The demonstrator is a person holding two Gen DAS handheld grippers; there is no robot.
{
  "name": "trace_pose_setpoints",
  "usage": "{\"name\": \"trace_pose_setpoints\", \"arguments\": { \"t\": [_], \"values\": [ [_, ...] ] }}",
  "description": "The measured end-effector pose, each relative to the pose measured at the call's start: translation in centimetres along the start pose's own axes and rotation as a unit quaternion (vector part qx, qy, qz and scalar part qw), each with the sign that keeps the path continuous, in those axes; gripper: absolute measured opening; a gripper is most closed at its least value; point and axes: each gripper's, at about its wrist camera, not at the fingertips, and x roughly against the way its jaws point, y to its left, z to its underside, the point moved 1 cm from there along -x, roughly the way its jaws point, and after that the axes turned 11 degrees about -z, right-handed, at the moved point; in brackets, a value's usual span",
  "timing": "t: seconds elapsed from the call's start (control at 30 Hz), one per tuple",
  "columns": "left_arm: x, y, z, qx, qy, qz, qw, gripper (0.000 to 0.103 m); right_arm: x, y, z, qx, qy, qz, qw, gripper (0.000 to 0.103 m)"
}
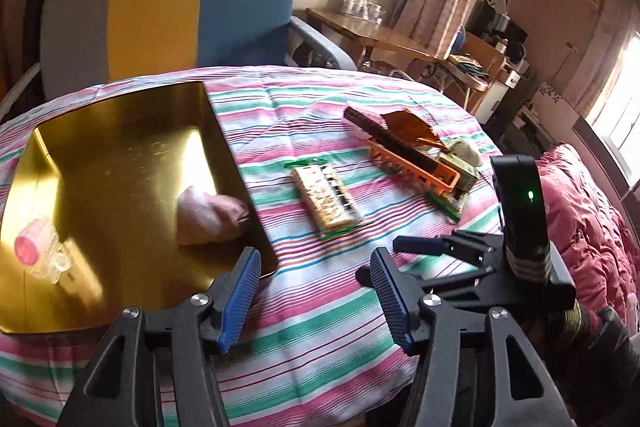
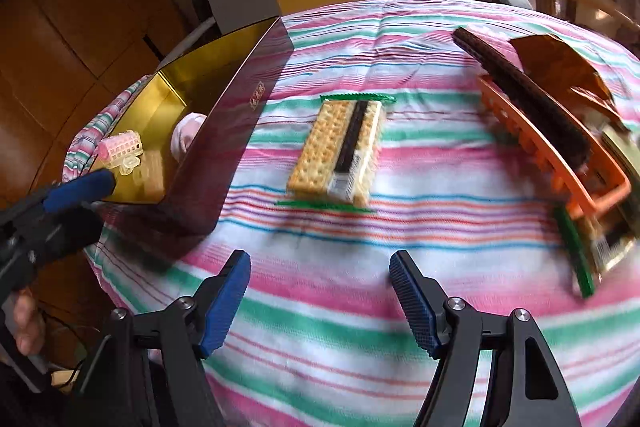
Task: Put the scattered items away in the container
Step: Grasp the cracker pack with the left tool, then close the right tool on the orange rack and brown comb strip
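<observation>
The gold-lined tin (image 1: 120, 163) sat on the striped cloth (image 1: 320, 307), holding a pink-capped clear item (image 1: 38, 247) and a soft pink bundle (image 1: 208, 215), both too blurred to name. The cracker packet (image 2: 340, 155) lay beside the tin, apart from it. Farther off, an orange comb (image 2: 552, 155) and a dark brush (image 2: 528, 99) overlapped a half-hidden green-edged packet (image 2: 592, 251). The left gripper (image 1: 316, 291) and the right gripper (image 2: 320, 299) both stood spread and empty.
</observation>
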Motion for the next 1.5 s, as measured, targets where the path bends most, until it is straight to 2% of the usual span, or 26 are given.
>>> {"name": "trace_pose_setpoints", "arguments": {
  "t": [0.13,0.27,0.4,0.6,0.67,0.77,0.8,0.9,1.13,1.2,1.27,1.33,1.4,1.5],
  "values": [
    [-2.7,-2.7,-2.1,-0.019,0.019,-0.002,0.9996,0.059,2.4,-0.8,2.0,-0.009,-0.022,0.035,0.999,0.073],
    [-6.0,-4.3,-3.7,-0.031,0.046,-0.021,0.9982,0.059,3.6,-2.3,2.8,-0.029,-0.039,0.047,0.998,0.075],
    [-9.3,-4.7,-4.7,-0.036,0.075,-0.052,0.9952,0.059,3.8,-2.8,3.2,-0.037,-0.059,0.031,0.997,0.077],
    [-12.8,-4.7,-5.2,-0.036,0.105,-0.086,0.9901,0.059,3.7,-2.7,3.4,-0.04,-0.083,0.004,0.996,0.093],
    [-13.4,-4.4,-5.1,-0.03,0.11,-0.09,0.9893,0.059,3.6,-2.7,3.5,-0.039,-0.089,-0.003,0.995,0.1],
    [-14.1,-3.7,-4.6,-0.01,0.122,-0.079,0.9893,0.059,3.8,-2.8,3.4,-0.042,-0.088,-0.002,0.995,0.101],
    [-14.2,-3.6,-4.3,-0.008,0.123,-0.075,0.9896,0.056,3.9,-2.9,3.3,-0.043,-0.088,-0.001,0.995,0.101],
    [-13.5,-4.2,-3.1,-0.037,0.102,-0.076,0.9912,0.055,4.1,-3.0,3.2,-0.047,-0.087,0.0,0.995,0.1],
    [-11.1,-5.2,-0.5,-0.06,0.092,-0.027,0.9936,0.052,4.5,-3.4,3.0,-0.054,-0.086,0.002,0.995,0.09],
    [-10.2,-5.2,0.4,-0.058,0.092,-0.017,0.9939,0.052,4.7,-3.7,3.0,-0.054,-0.076,0.008,0.996,0.09],
    [-9.4,-5.4,1.1,-0.053,0.091,-0.012,0.9943,0.052,5.3,-4.1,2.8,-0.049,-0.073,0.024,0.996,0.082],
    [-8.7,-5.1,1.9,-0.048,0.091,-0.008,0.9946,0.052,6.1,-4.7,2.2,-0.049,-0.078,0.033,0.995,0.079],
    [-8.1,-4.8,2.7,-0.047,0.091,-0.01,0.9947,0.051,7.1,-5.2,0.9,-0.041,-0.089,0.052,0.994,0.076],
    [-7.6,-4.9,3.3,-0.058,0.086,-0.015,0.9945,0.052,8.1,-6.3,-1.5,-0.025,-0.099,0.086,0.991,0.065]
  ]
}}
